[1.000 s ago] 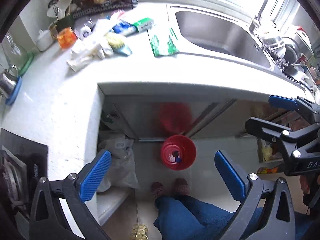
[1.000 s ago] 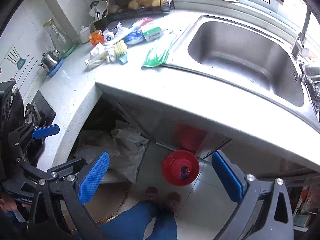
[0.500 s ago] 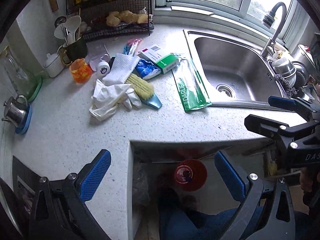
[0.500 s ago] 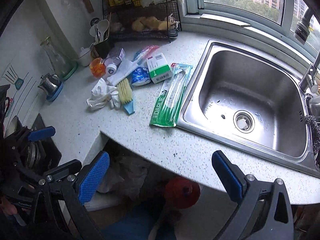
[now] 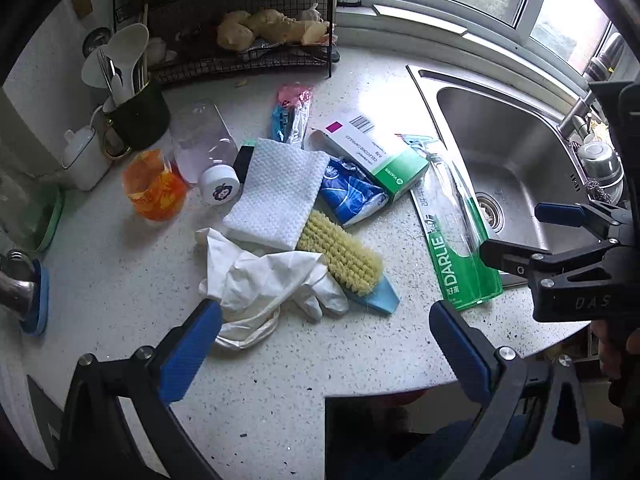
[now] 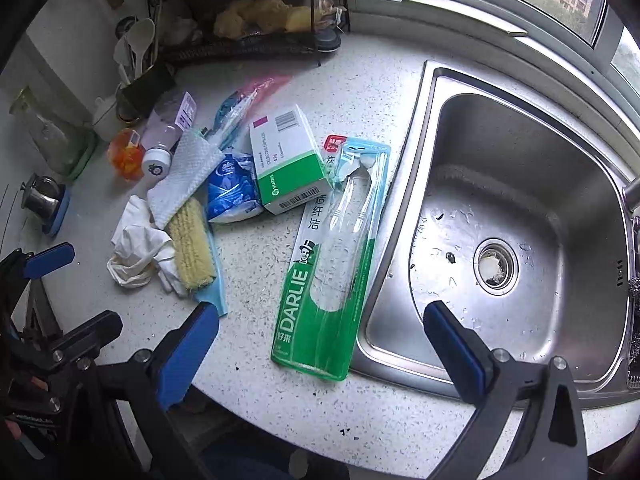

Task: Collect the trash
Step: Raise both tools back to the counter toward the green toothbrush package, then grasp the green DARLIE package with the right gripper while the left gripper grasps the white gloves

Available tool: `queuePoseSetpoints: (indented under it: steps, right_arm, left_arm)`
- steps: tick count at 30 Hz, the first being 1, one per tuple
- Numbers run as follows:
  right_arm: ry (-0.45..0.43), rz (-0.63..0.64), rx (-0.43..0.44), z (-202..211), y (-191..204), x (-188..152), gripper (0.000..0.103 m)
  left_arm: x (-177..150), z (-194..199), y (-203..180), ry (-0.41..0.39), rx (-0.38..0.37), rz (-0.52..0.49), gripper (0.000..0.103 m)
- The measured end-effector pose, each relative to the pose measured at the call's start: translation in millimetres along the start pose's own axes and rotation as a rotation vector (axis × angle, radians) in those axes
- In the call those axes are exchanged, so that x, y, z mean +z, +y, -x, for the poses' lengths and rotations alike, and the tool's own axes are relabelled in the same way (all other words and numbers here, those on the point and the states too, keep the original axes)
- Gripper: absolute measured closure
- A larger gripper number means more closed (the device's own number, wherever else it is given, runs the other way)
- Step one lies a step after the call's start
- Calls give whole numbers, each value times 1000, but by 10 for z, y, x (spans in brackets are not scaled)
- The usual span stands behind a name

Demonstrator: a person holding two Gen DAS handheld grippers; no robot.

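Both tools hang above a speckled white surface [image 5: 120, 280] with their blue-padded jaws spread wide and nothing between them. The left tool [image 5: 320, 344] is over the near edge, just short of a crumpled white glove [image 5: 272, 280]; the right tool [image 6: 320, 340] is over the near end of a green Darlie toothbrush pack [image 6: 332, 264], which lies along the rim of the steel sink [image 6: 500, 208], its near corner reaching over that rim. The trash sits in one loose pile left of the sink. A green and white carton [image 5: 372, 156] rests partly on the far end of the toothbrush pack and touches a blue tissue packet [image 5: 352, 196]. A folded white cloth [image 5: 276, 192] overlaps a yellow-bristled scrub brush [image 5: 340, 256] with a light blue handle, and the glove lies against the brush. Behind the cloth lie a pink and blue wrapper [image 5: 292, 112], a clear bottle with a white cap [image 5: 208, 152] on its side, and an orange wrapper [image 5: 154, 186]. A wire rack [image 5: 240, 20] stands at the back wall.
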State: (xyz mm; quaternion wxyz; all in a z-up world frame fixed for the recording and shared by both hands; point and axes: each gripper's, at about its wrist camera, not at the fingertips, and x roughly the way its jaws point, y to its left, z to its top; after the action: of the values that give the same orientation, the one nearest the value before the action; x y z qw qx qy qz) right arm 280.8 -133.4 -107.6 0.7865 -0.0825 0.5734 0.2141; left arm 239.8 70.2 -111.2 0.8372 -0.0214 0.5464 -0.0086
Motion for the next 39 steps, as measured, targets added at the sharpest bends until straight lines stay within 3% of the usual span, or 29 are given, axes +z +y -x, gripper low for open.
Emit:
queuePoseSetpoints:
  steps: [5, 11, 13, 15, 18, 22, 29, 39]
  right_arm:
    - [85, -2, -93, -371, -74, 146, 1]
    - [136, -22, -106, -588, -160, 182, 3]
    - [149, -23, -86, -624, -182, 176, 21]
    - [168, -18, -79, -672, -184, 179, 28]
    - [169, -16, -37, -673, -204, 161, 46]
    - [140, 18, -58, -585, -167, 124, 62]
    - [131, 42, -52, -494, -148, -25, 65]
    - [37, 10, -54, -86, -106, 4, 69]
  left_arm:
    - [95, -178, 96, 31, -7, -16, 0]
    - [134, -292, 133, 50, -18, -38, 0]
    - [140, -315, 144, 53, -27, -45, 0]
    - [129, -320, 145, 52, -28, -45, 0]
    - [99, -316, 135, 53, -30, -39, 0]
    - [39, -293, 129, 55, -29, -30, 0]
    - [-71, -188, 190, 52, -29, -3, 0]
    - [-200, -235, 623, 91, -41, 88, 0]
